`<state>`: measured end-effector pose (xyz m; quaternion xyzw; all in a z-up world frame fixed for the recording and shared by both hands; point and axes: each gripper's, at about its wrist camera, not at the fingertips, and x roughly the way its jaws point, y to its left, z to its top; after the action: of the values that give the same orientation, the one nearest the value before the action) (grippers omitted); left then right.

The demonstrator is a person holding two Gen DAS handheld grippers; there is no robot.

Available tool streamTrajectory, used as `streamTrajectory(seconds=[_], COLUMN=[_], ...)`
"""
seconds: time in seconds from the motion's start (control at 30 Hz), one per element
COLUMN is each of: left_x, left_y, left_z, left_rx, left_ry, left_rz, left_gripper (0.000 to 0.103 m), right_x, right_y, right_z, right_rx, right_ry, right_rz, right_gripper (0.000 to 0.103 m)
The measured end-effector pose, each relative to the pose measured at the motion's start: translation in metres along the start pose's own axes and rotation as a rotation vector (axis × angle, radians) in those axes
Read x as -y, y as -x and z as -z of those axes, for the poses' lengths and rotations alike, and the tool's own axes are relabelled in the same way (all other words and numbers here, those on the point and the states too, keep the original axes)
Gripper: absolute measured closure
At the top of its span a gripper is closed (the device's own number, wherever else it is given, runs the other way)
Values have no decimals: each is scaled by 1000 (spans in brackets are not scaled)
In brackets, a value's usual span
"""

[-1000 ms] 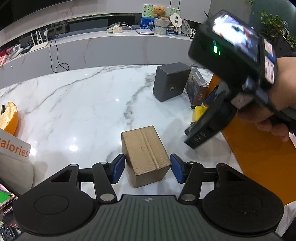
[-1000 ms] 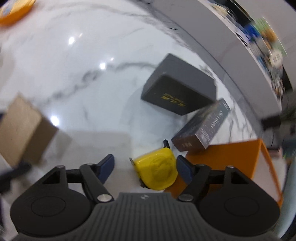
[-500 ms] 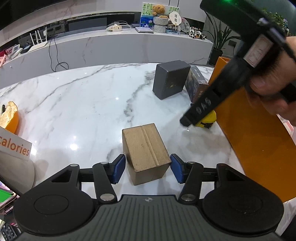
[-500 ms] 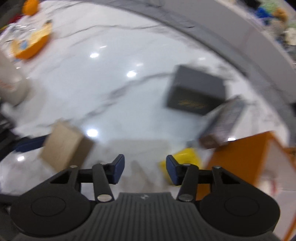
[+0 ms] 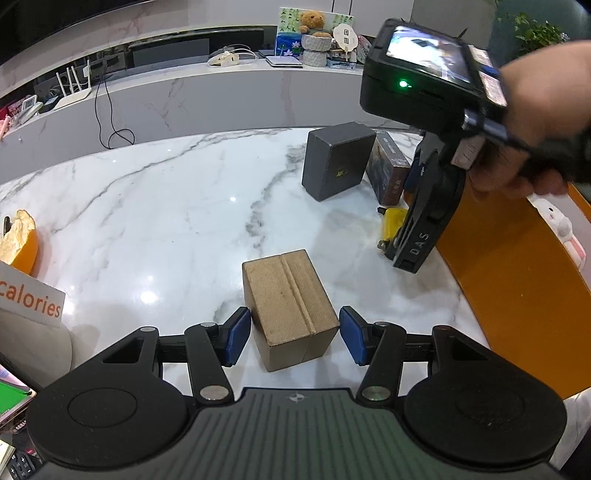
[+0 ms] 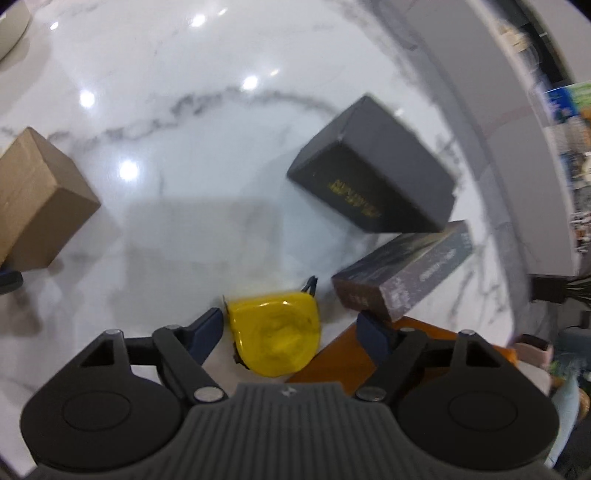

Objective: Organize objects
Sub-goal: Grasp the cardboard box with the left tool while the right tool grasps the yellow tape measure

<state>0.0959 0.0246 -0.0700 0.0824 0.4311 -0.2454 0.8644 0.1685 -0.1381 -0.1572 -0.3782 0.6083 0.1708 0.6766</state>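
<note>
On the glossy white marble table, a plain cardboard box with a raised seam sits between the blue pads of the left gripper, which stand slightly apart from its sides. The right gripper has just been opening; its fingers straddle a rounded yellow tape measure without pressing it. Beyond lie a matte black box and a flat dark box, touching an orange bin.

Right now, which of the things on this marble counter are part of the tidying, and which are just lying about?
Part of the job:
- cardboard box
- yellow tape measure
- dark grey box
- patterned box
- orange bin

Lying about:
- calories sign
- teddy bear
- routers
</note>
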Motion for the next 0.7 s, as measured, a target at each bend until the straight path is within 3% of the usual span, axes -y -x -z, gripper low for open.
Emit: streamTrajectory(seconds=[0.07,0.1,0.13,0.2,0.4,0.7], left_x=[-2,-3,-3,-3,-4,-5], left_y=[-2,-3,-4,-5,-6,-15], left_z=[0,-1,-2,-3,-4,3], left_rx=[-5,-7,-8,-2,22,42], left_ry=[7,12,15,16,36,64], left_rz=[6,10,11,5,4,0], left_gripper=[39,38,38,38,36,35], right_x=[5,9,12,17,16,-27], right_y=[-3,-5,-5,-3,0,13], right_z=[-3,-4,-5,-4,10,32], right_rx=[-23,-31,-38,-30,12,57], right_ry=[17,11,-6,-51,-123,-100], right_rz=[-37,-58,-83,-144,-169,-211], right_gripper=[23,28,38,44,45,45])
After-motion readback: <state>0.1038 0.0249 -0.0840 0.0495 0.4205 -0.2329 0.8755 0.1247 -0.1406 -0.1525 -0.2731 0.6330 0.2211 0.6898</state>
